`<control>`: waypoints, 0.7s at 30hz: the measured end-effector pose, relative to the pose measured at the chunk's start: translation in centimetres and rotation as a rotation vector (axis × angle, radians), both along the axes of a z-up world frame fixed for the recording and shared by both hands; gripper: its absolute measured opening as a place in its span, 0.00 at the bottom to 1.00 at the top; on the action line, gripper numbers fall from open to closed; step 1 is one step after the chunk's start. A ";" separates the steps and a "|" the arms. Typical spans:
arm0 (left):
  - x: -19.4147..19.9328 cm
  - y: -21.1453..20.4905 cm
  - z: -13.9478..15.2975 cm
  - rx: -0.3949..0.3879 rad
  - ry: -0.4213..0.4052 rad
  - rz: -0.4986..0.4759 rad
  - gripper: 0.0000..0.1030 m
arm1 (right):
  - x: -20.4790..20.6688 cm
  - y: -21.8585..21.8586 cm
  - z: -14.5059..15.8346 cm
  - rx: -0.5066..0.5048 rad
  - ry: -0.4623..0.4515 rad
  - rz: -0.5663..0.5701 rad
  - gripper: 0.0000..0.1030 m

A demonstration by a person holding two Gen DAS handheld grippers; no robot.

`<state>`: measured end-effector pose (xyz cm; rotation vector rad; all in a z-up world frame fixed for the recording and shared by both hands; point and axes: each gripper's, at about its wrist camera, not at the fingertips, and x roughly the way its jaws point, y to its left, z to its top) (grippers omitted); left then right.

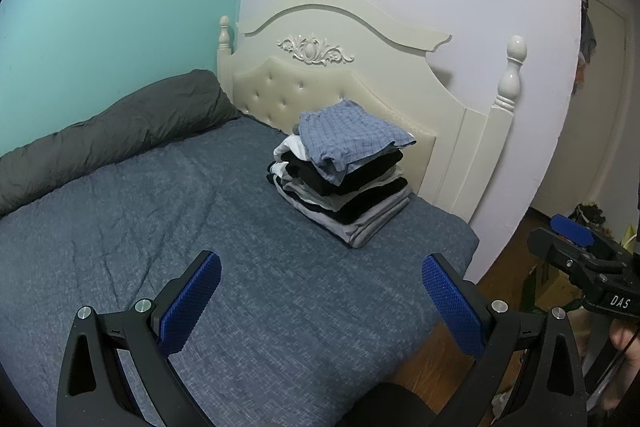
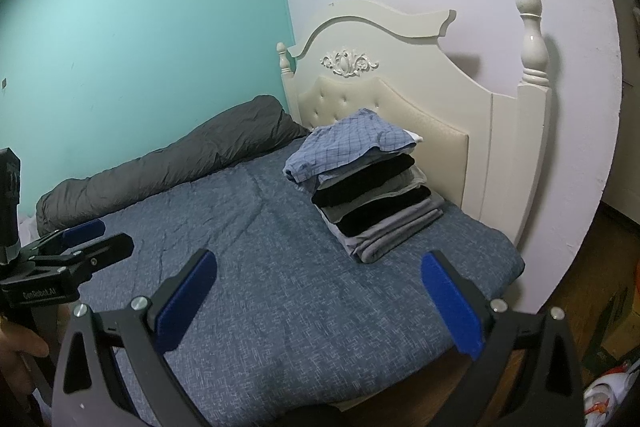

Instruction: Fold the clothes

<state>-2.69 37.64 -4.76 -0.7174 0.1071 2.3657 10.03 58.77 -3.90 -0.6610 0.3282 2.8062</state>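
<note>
A stack of folded clothes (image 1: 344, 183) in grey, black and white sits on the blue bed (image 1: 200, 211) near the headboard, topped by a blue checked garment (image 1: 352, 137). It also shows in the right wrist view (image 2: 372, 195), with the checked garment (image 2: 344, 147) on top. My left gripper (image 1: 320, 279) is open and empty above the bed, short of the stack. My right gripper (image 2: 318, 279) is open and empty too, over the bed (image 2: 240, 267). The right gripper shows at the right edge of the left wrist view (image 1: 572, 239), and the left gripper at the left edge of the right wrist view (image 2: 92, 239).
A rolled dark grey duvet (image 1: 120, 135) lies along the teal wall. A cream tufted headboard (image 1: 332, 83) with posts stands behind the stack. Wooden floor (image 1: 440, 347) and clutter lie to the right of the bed.
</note>
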 end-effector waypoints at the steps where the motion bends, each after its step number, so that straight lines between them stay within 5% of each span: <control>1: 0.0 0.0 0.0 0.000 0.000 0.000 1.00 | 0.0 0.0 0.0 0.000 0.000 0.000 1.00; 21: -0.2 -0.1 -0.2 0.011 -0.003 0.000 1.00 | -0.3 -0.2 -0.2 -0.006 -0.005 0.007 1.00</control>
